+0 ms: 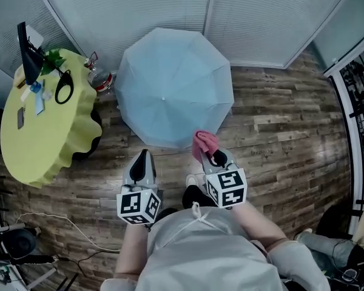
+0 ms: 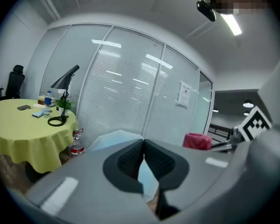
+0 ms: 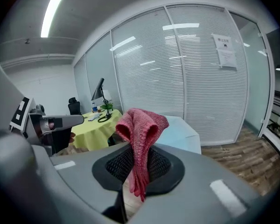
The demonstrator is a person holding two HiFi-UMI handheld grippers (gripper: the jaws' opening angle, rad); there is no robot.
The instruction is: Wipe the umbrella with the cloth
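An open pale blue umbrella [image 1: 173, 86] rests canopy-up on the wooden floor by the glass wall. My right gripper [image 1: 210, 154] is shut on a pink cloth [image 1: 204, 142], held at the umbrella's near edge. In the right gripper view the pink cloth [image 3: 141, 134] hangs pinched between the jaws, the umbrella [image 3: 179, 134] just beyond. My left gripper [image 1: 142, 160] hangs shut and holds nothing, a little short of the canopy's near rim. In the left gripper view the umbrella [image 2: 116, 140] shows past the closed jaws, and the cloth [image 2: 197, 141] sits at right.
A round table with a yellow cloth [image 1: 42, 123] stands at left, carrying a black desk lamp [image 1: 29, 53], a phone and small items. A clear bottle [image 1: 100, 79] stands on the floor between table and umbrella. Cables [image 1: 67, 235] lie at lower left. A dark rack [image 1: 361, 96] is at right.
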